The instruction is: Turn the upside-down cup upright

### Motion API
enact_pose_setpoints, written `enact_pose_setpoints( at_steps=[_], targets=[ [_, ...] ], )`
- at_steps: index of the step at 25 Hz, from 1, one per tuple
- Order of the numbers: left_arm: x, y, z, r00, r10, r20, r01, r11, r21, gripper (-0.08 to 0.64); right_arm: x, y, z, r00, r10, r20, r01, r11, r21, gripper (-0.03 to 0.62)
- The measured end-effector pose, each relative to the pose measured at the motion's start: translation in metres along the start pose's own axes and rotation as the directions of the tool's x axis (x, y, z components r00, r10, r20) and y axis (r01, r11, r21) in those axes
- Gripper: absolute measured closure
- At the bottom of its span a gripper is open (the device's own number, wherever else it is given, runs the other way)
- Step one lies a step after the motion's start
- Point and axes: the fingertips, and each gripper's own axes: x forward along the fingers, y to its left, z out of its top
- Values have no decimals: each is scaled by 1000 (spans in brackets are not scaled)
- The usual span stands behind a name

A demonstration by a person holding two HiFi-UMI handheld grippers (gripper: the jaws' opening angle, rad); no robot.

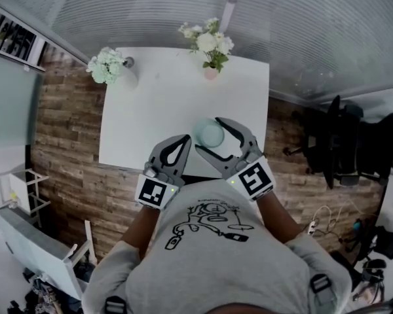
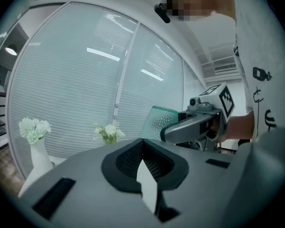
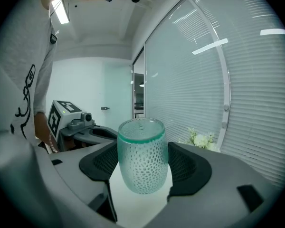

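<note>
Cup (image 3: 141, 146) sits dead centre in the right gripper (image 3: 143, 170), whose jaws stand wide and are clamped on its dimpled sides. Its long axis is vertical. The closed, green-banded end is on top, so we read it as upside-down as it stands.

In the head view the cup (image 1: 209, 135) is over the near edge of the table (image 1: 150, 97), a little right of centre, straight ahead of the right gripper (image 1: 208, 137). The left gripper (image 1: 183, 139) is just to its left, near the cup but apart from it, with its jaws together on nothing. Its own view agrees: the left gripper (image 2: 142, 148) is closed and empty.

The right gripper reaches in close to level, across the cup's axis. We judge that a roll of that wrist would swing the open end upward, and that the left gripper has no part in it.

- **Not settled:** we cannot tell whether the cup's lower rim touches the table. In the right gripper view it looks clear of it.
- **Hidden:** no view shows the mouth.
- **Partly covered:** in the left gripper view the cup (image 2: 157, 122) is half covered by the right gripper's jaw.
- **Cut off:** in the head view the torso (image 1: 209, 241) cuts off the table's near edge.
</note>
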Motion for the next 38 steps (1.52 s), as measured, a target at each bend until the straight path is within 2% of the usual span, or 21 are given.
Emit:
enact_pose_setpoints(
  at_steps=[13,17,21,27,29,31,36,38],
  targets=[
    [-11,-6,6,1000,6,14,-6,1000,-25,557,-3,9,9,1000,12,7,-12,1000,-12,261],
    [-16,-4,10,1000,5,30,-4,999,-36,557,-2,7,8,999,10,40,-13,998,69,261],
    [-21,-8,19,998,-28,55,29,999,-31,557,-1,5,7,998,4,67,-13,992,128,261],
    [-28,-11,24,997,-44,67,46,998,-32,555,-3,2,7,993,4,116,-36,961,276,261],
    [-29,-11,24,996,-51,66,53,998,-26,555,-3,-1,7,991,-1,136,-46,939,342,261],
    [-30,-12,25,996,-59,69,61,998,-21,555,-3,-3,8,985,-8,171,-67,902,427,261],
    [-32,-15,30,994,-70,80,71,997,-14,555,-5,-6,10,961,-25,274,-152,782,604,261],
    [-32,-15,31,994,-72,84,73,997,-10,555,-5,-8,9,951,-30,309,-192,726,661,261]
  ],
)
